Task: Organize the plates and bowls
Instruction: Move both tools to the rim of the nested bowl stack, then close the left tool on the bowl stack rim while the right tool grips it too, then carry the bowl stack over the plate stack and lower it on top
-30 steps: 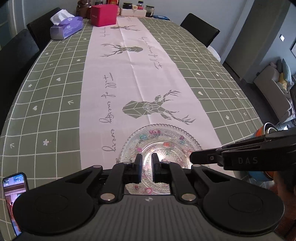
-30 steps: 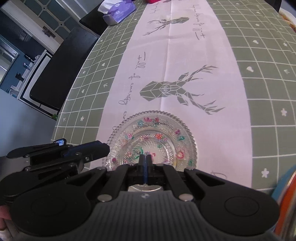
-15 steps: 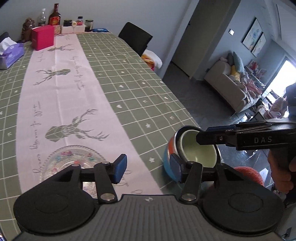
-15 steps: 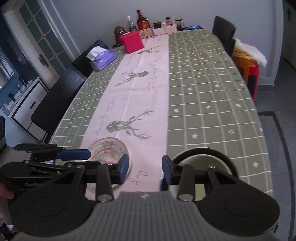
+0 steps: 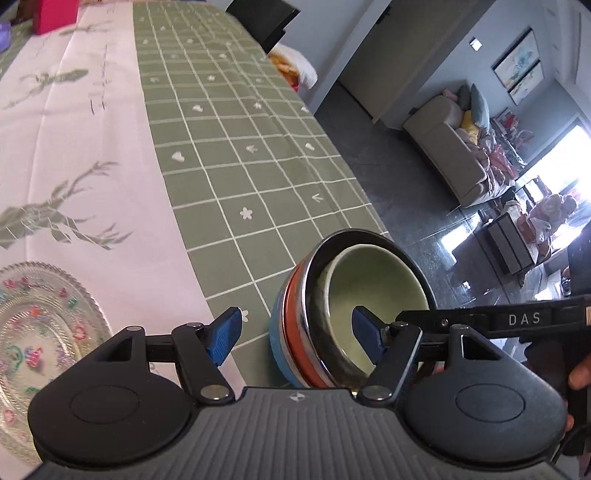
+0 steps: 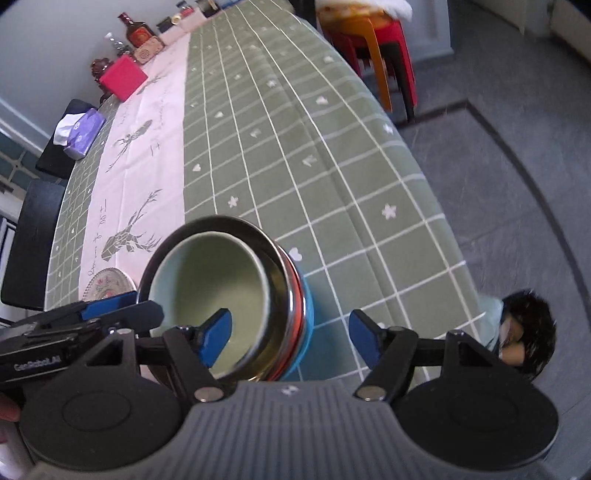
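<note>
A stack of nested bowls [image 5: 332, 317] stands near the table's near right edge: blue outside, then orange, a steel one, and a pale green bowl [image 6: 210, 277] inside. My left gripper [image 5: 295, 332] is open, its jaws either side of the stack's left rim. My right gripper [image 6: 290, 332] is open, its jaws straddling the stack's right rim. A patterned glass plate [image 5: 40, 332] lies on the pink runner to the left; it also shows in the right wrist view [image 6: 107, 284].
A green checked tablecloth [image 5: 240, 155] with a pink deer runner covers the long table. A red box [image 6: 123, 77], a tissue box [image 6: 81, 133] and bottles [image 6: 136, 31] stand at the far end. The table edge runs close to the right of the bowls.
Both grippers swung right from the glass plate to the bowl stack and opened wide. They now sit lower and closer, with their jaws around the stack's rims.
</note>
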`<state>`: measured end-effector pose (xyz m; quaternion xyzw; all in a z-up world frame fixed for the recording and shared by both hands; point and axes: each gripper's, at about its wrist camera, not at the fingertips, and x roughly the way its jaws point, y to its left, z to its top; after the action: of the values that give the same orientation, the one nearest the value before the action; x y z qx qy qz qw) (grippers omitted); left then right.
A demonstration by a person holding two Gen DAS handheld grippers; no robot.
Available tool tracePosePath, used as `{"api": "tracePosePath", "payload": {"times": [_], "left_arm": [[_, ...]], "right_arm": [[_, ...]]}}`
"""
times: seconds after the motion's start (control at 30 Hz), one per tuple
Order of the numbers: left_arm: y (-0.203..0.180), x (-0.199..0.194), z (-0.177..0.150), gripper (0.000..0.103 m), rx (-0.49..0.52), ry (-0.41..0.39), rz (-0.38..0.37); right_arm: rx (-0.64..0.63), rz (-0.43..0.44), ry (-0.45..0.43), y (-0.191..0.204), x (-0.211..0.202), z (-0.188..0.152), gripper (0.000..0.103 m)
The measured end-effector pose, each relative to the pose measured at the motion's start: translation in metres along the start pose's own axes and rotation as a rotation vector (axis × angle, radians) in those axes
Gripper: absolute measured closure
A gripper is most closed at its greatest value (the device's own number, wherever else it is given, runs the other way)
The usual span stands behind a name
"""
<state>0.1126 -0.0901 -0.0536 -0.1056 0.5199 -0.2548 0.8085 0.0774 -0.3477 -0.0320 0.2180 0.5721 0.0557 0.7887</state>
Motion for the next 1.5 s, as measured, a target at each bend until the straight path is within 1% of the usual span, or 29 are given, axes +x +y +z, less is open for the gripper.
{"api": "tracePosePath", "payload": {"times": [0.1, 0.17, 0.23, 0.27, 0.33, 0.43, 0.57, 0.63, 0.67, 1.03, 1.27, 1.5], "left_arm": [[0.005, 0.013, 0.004, 0.025, -0.03, 0.042, 0.001], [0.004, 0.019, 0.006, 0.025, -0.028, 0.062, 0.014], [0.002, 0.024, 0.008, 0.028, -0.013, 0.089, 0.026], [0.0, 0.026, 0.009, 0.032, -0.006, 0.106, 0.033], [-0.002, 0.03, 0.01, 0.032, 0.006, 0.133, 0.042], [-0.007, 0.033, 0.011, 0.04, 0.022, 0.168, 0.045], [-0.013, 0.035, 0.012, 0.051, 0.028, 0.204, 0.038], [-0.015, 0.036, 0.014, 0.051, 0.024, 0.218, 0.045], [-0.015, 0.037, 0.015, 0.052, 0.019, 0.227, 0.049], [-0.019, 0.038, 0.024, 0.059, -0.019, 0.313, 0.104], [-0.021, 0.039, 0.025, 0.06, -0.017, 0.332, 0.122], [-0.022, 0.033, 0.027, 0.061, -0.009, 0.329, 0.133]], "right_arm": [[0.039, 0.016, 0.032, -0.005, 0.012, 0.003, 0.034], [0.06, 0.025, 0.058, -0.007, 0.018, 0.004, 0.036], [0.074, 0.038, 0.076, -0.008, 0.021, 0.005, 0.036], [0.072, 0.039, 0.083, -0.007, 0.022, 0.006, 0.036], [0.065, 0.033, 0.09, -0.005, 0.024, 0.007, 0.039], [0.066, 0.027, 0.11, -0.005, 0.029, 0.009, 0.047], [0.074, 0.043, 0.136, -0.006, 0.034, 0.01, 0.054], [0.075, 0.051, 0.14, -0.006, 0.035, 0.01, 0.057], [0.079, 0.057, 0.141, -0.006, 0.035, 0.01, 0.06], [0.058, 0.024, 0.131, -0.001, 0.033, 0.012, 0.064], [0.044, 0.01, 0.128, 0.002, 0.032, 0.012, 0.066], [0.042, 0.018, 0.125, 0.005, 0.031, 0.012, 0.067]]}}
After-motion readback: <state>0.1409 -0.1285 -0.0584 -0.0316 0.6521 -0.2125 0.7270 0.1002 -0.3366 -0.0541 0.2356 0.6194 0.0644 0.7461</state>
